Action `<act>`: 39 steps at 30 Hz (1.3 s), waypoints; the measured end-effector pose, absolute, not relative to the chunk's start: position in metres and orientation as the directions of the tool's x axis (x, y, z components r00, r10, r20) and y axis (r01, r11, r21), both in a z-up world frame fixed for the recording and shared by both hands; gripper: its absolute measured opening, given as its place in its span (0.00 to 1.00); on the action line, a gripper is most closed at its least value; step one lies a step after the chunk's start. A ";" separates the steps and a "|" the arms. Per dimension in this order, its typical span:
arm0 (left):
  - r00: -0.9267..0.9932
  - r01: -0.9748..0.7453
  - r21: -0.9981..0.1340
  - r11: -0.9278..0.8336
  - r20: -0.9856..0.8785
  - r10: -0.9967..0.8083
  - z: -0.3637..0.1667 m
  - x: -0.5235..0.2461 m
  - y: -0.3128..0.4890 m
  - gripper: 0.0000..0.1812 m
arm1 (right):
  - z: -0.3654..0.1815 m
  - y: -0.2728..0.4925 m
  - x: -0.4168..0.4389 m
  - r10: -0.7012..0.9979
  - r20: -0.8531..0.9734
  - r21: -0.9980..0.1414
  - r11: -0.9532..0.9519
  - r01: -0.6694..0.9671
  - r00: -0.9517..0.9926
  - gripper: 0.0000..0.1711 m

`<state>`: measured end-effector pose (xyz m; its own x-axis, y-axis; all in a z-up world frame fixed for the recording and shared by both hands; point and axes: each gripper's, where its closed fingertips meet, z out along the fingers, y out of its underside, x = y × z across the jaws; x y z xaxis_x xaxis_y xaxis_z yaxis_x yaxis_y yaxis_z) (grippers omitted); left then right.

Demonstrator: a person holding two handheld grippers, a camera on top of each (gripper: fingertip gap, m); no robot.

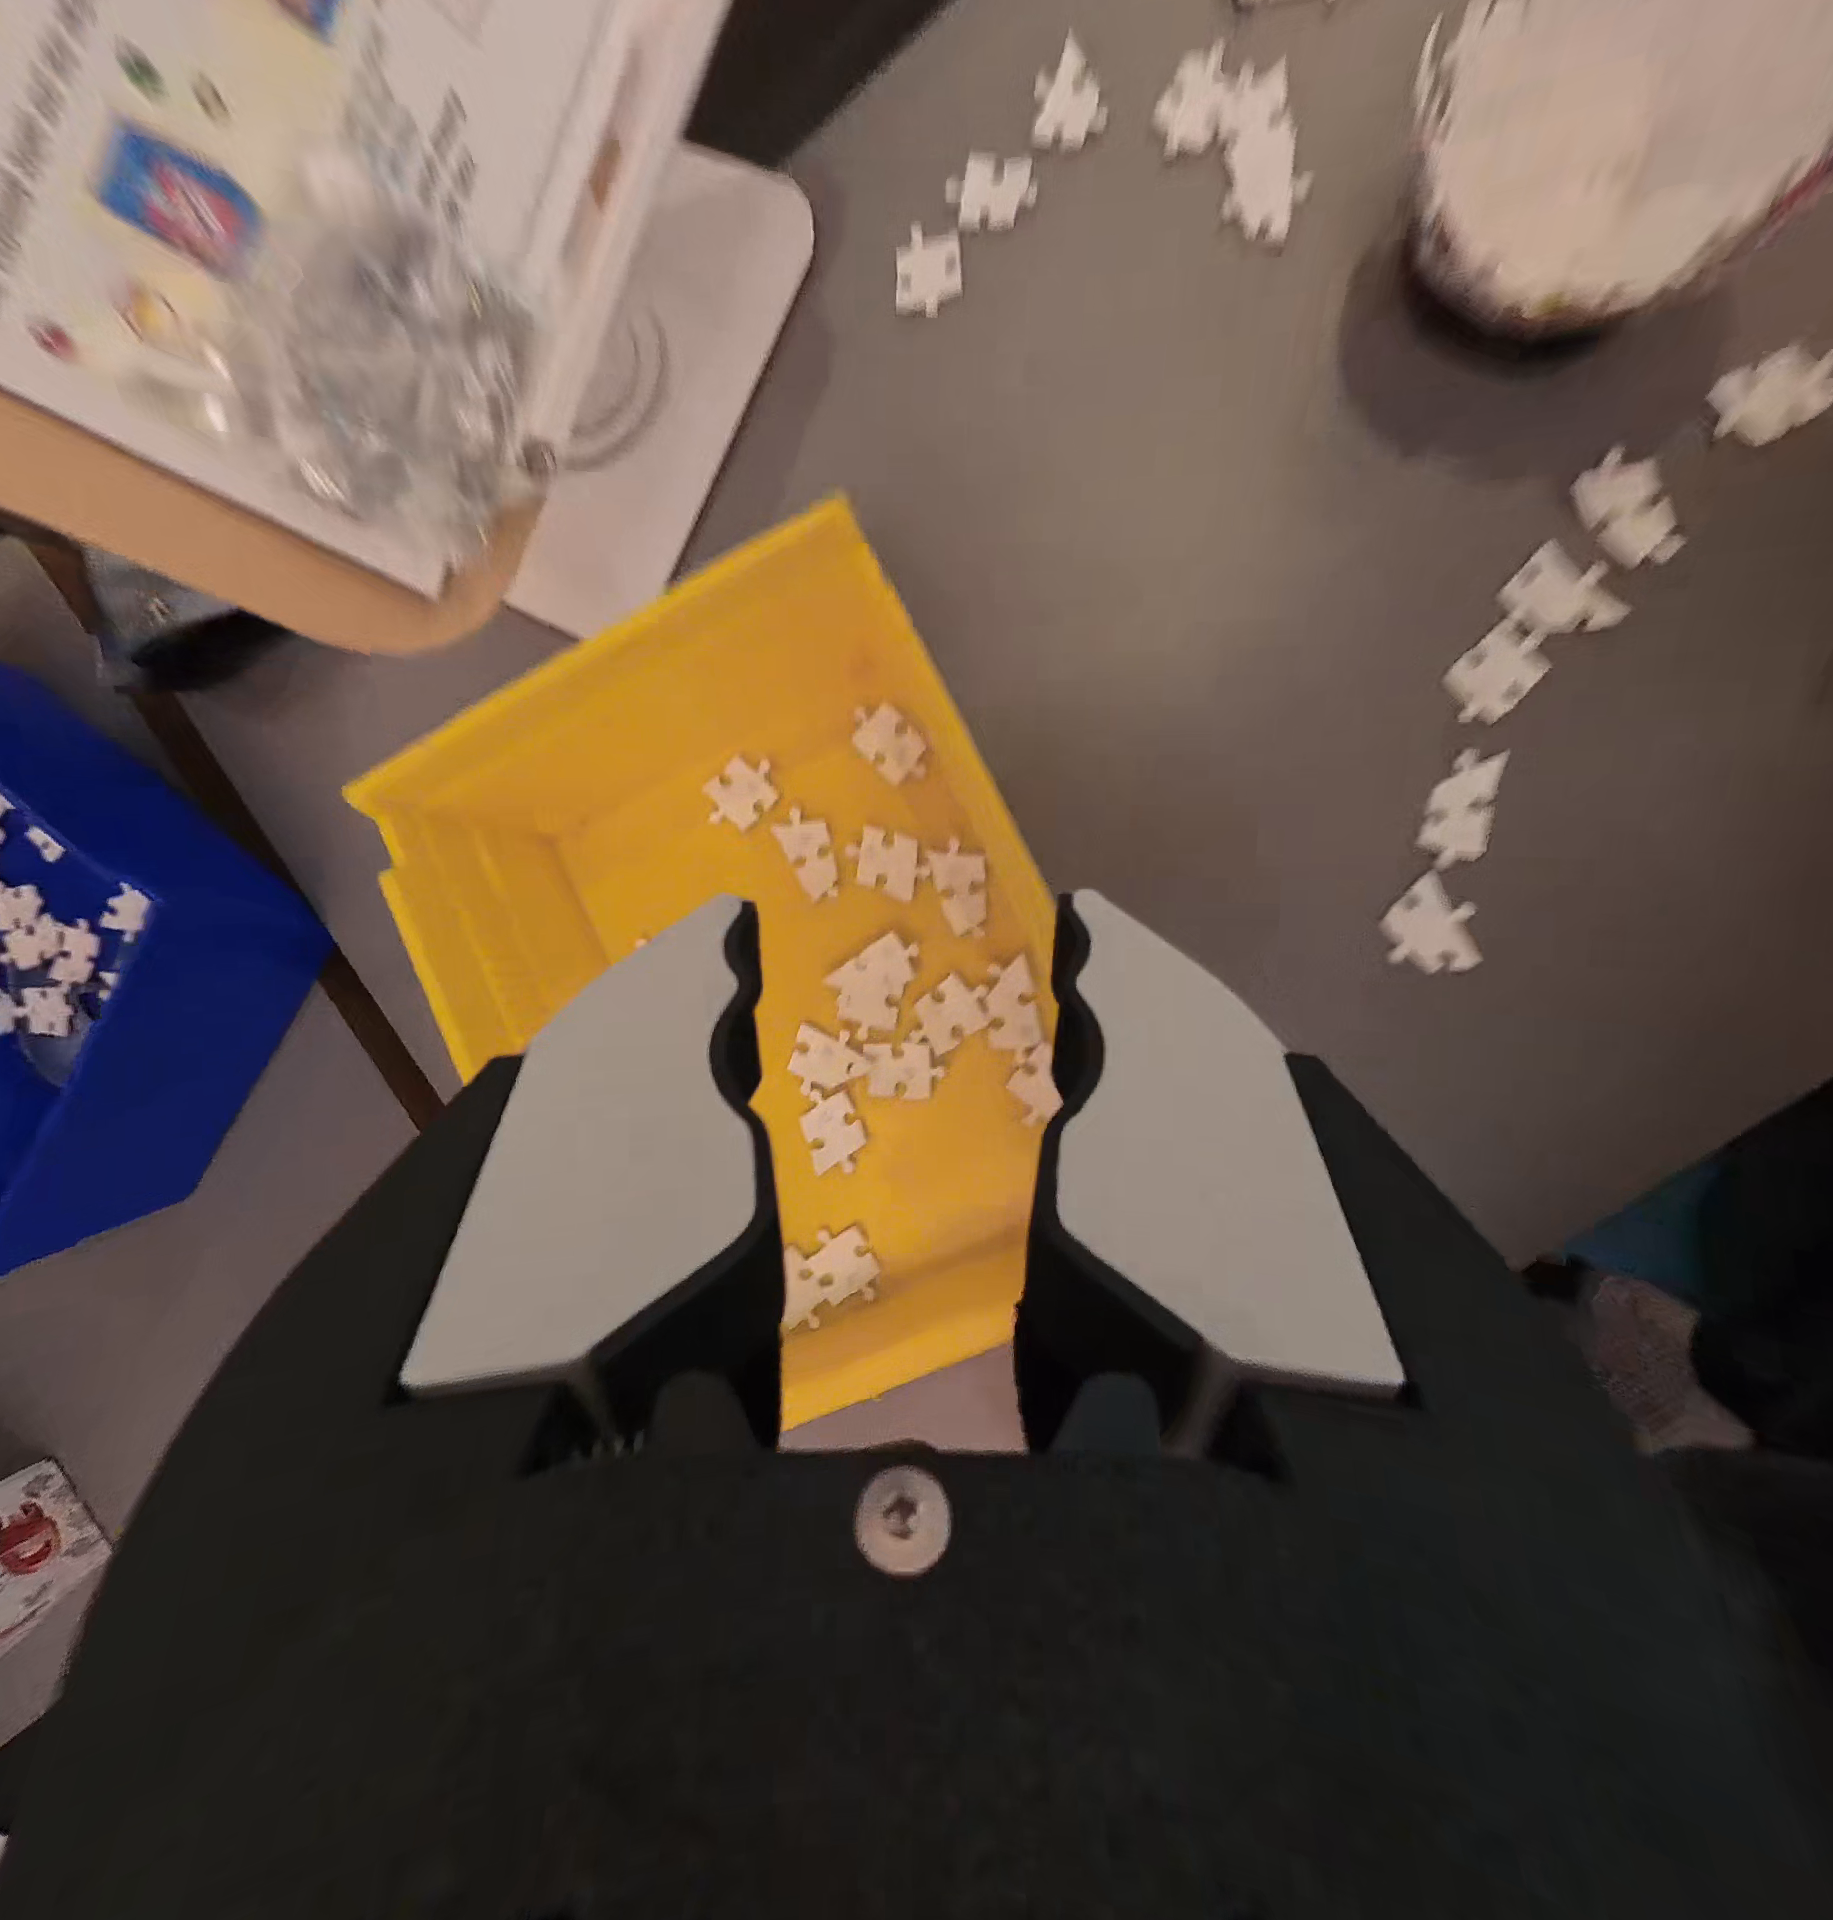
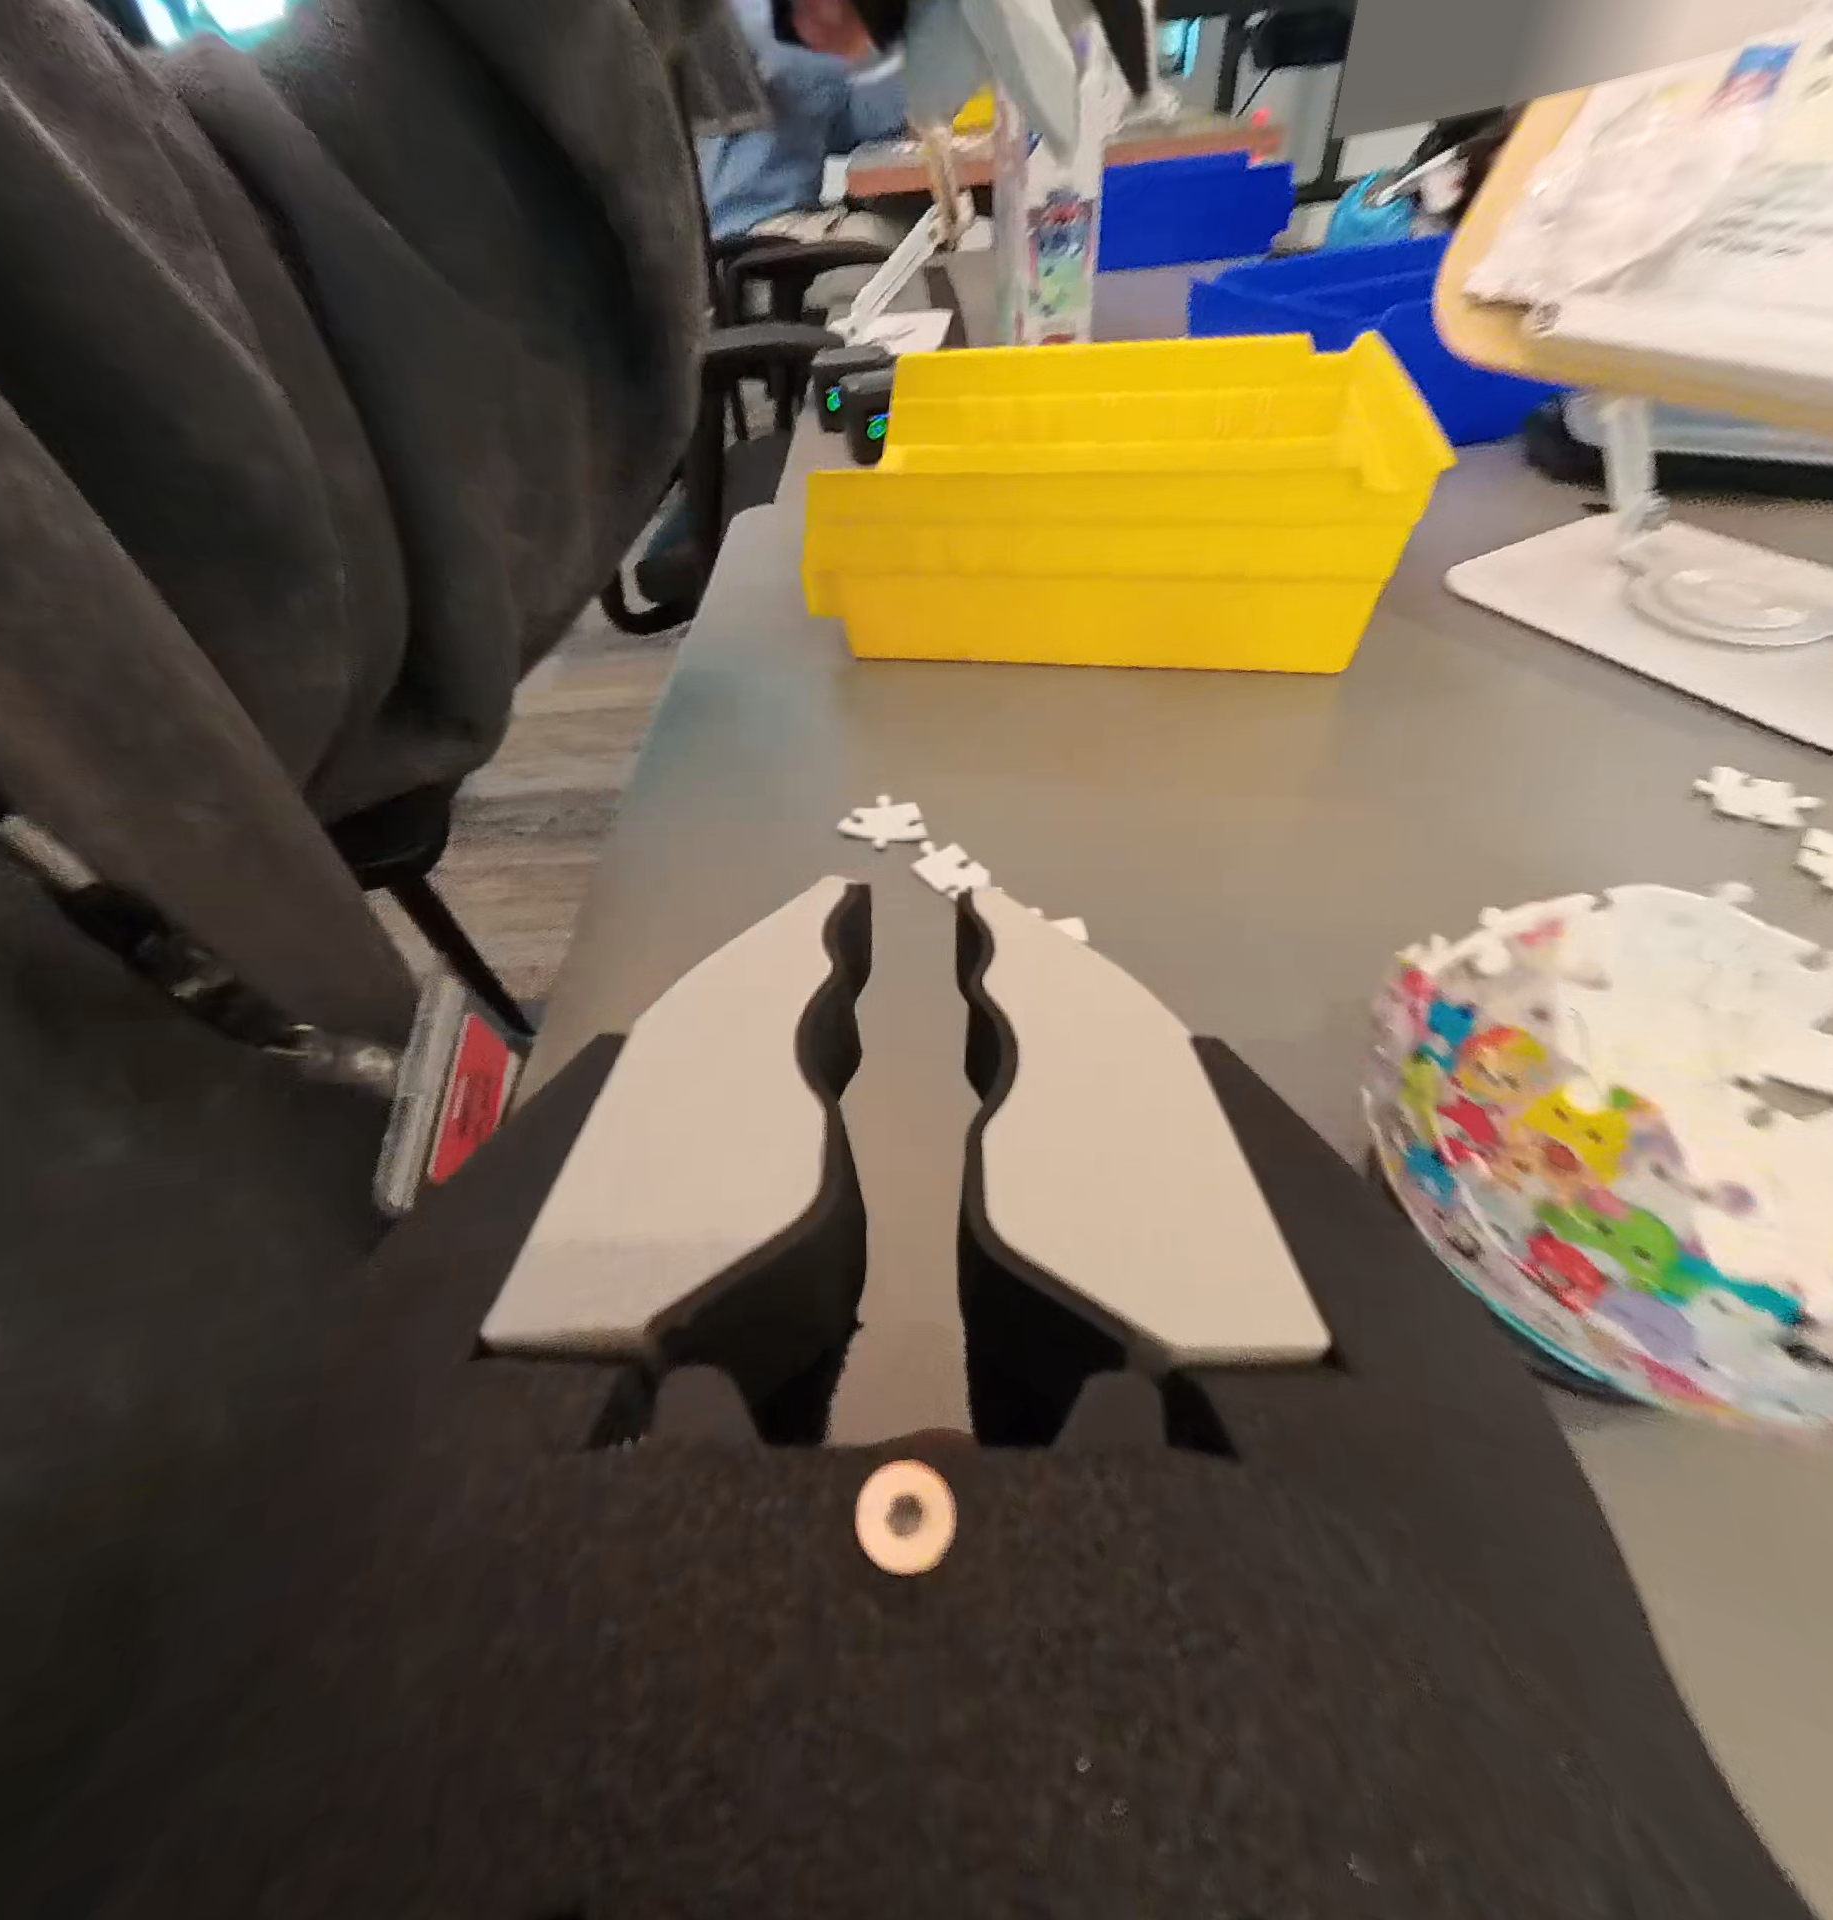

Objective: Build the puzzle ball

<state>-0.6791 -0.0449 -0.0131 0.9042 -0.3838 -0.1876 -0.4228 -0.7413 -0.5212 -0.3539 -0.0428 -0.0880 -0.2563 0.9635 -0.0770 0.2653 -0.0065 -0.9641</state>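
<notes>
The left tongs [image 1: 904, 914] hang spread and empty above the yellow bin [image 1: 621, 727] of white puzzle pieces [image 1: 870, 987]. It is best to lower them onto one piece lying apart and pinch its edge. The right tongs [image 2: 914, 899], spread a little and empty, hover over the counter [image 2: 1151, 748]; the half-built puzzle ball [image 2: 1639, 1153] sits just right of them.

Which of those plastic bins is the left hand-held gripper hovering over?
The yellow bin, holding loose white pieces; it lies right under the open left hand-held gripper. The blue bin sits off to its side.
</notes>
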 end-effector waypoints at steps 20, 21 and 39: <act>0.771 -0.530 -0.443 -0.723 0.105 -0.629 -0.210 -0.712 0.003 0.26 | -0.119 -0.048 -0.392 0.950 -0.224 -0.873 -0.097 0.479 -0.216 0.13; 0.768 -0.533 -0.452 -0.715 0.095 -0.633 -0.210 -0.712 0.005 0.25 | -0.120 -0.048 -0.392 0.949 -0.231 -0.870 -0.102 0.483 -0.216 0.13; 0.699 -0.645 -0.449 -0.619 -0.019 -0.715 -0.215 -0.706 0.002 0.22 | -0.133 -0.053 -0.393 0.947 -0.235 -0.835 -0.081 0.545 -0.220 0.14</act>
<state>-0.7065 0.0020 -0.2147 0.6990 -0.7149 -0.0190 -0.6447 -0.6185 -0.4492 -0.3930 -0.0533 -0.1332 -0.2204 0.9466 -0.2355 0.5450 -0.0807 -0.8345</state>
